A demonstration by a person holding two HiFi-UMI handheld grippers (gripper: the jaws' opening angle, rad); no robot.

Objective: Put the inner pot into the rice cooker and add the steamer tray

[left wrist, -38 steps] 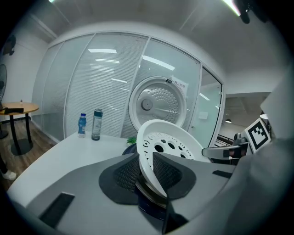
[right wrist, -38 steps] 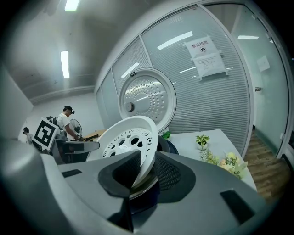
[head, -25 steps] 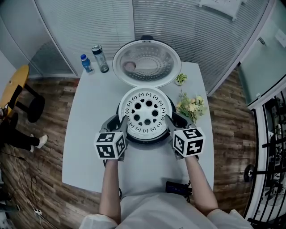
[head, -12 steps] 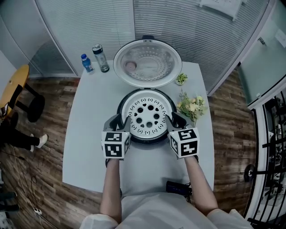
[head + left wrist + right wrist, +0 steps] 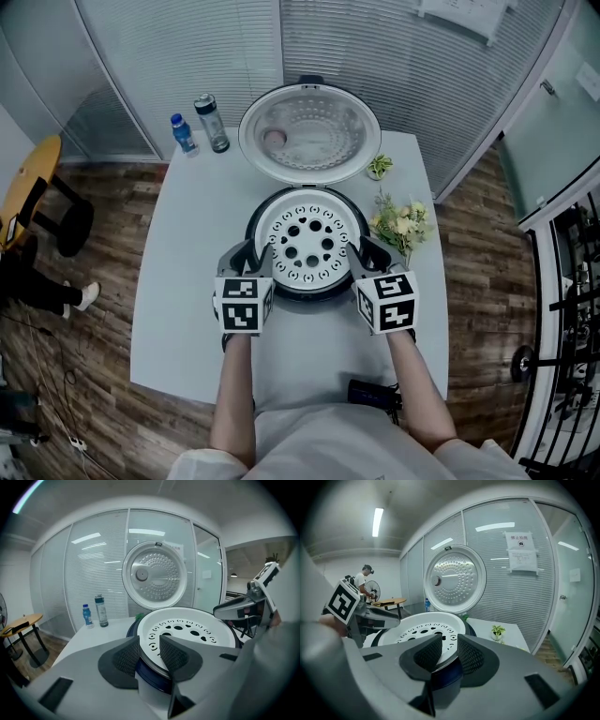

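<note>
Tray [image 5: 306, 240] sat flat in the cooker [image 5: 305, 292], right between the two claws. The lid [image 5: 309, 131] was tipped open beyond them. A thin metal lip showed just under the tray at the left claw [image 5: 150, 641]. I read that as the pot [image 5: 146, 661], already seated.

The hold made sense: one claw on each side of the tray rim, opposite each other. A two-sided pinch keeps a wide, shallow disc level and centred over the opening.

Left claw: its pads had just been opening. The rim was between them with a gap on each side, so no squeeze there. Right claw [image 5: 450, 644]: pads looked pinched on the rim on its side, one above and one below. My read is a release half done, with the tray already resting on its own.

Pose: left forearm [image 5: 234, 394] and right forearm [image 5: 422, 394] ran side by side out from the body over the near edge of the counter [image 5: 197, 253]. Both claws angled inward toward the rim, tipped slightly down, marker cubes up.
</note>
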